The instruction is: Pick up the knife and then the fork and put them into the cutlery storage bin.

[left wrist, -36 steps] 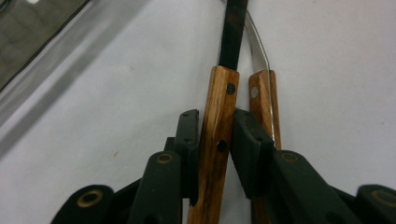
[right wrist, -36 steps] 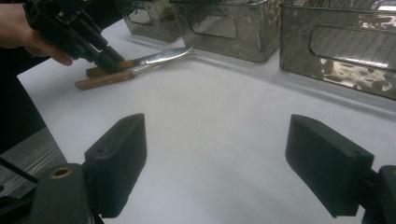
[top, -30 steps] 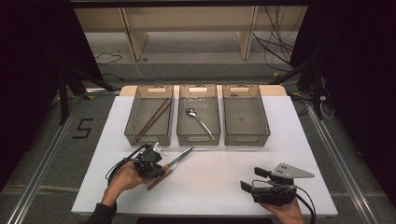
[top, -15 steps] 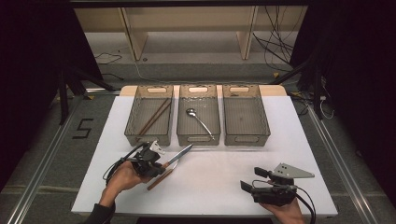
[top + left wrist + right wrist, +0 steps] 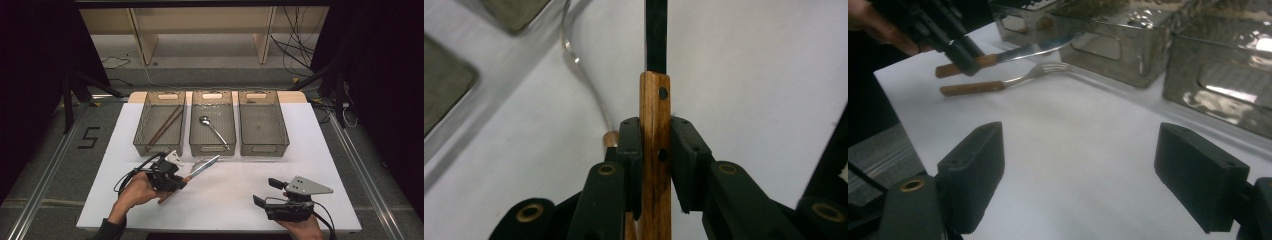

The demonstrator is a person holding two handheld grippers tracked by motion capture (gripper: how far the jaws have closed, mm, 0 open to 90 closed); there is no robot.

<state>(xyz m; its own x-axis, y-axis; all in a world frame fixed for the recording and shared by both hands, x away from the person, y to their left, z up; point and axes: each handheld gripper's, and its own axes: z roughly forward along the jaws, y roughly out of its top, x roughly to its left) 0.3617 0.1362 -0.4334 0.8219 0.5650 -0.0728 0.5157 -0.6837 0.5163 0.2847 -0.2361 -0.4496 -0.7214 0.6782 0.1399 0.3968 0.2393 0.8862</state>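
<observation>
My left gripper [image 5: 172,181] [image 5: 655,147] is shut on the wooden handle of a table knife [image 5: 202,167] [image 5: 654,100], at the table's front left. The knife hangs a little above the white table, blade aimed toward the bins. In the right gripper view the same knife [image 5: 1033,49] is held above a wooden-handled fork [image 5: 998,85], which lies flat on the table. The fork's metal neck [image 5: 584,80] curves away beside the knife. At the front right, my right gripper [image 5: 263,201] [image 5: 1093,185] rests low with its jaws wide open and nothing between them.
Three clear bins stand in a row at the back. The left bin [image 5: 145,142] holds chopsticks [image 5: 165,125], the middle bin [image 5: 212,149] holds a spoon [image 5: 212,127], and the right bin [image 5: 263,149] has nothing in it. A person's hands hold both grippers.
My left gripper has risen a little with the knife, lifting it off the table above the fork. The right gripper has stayed where it was.
</observation>
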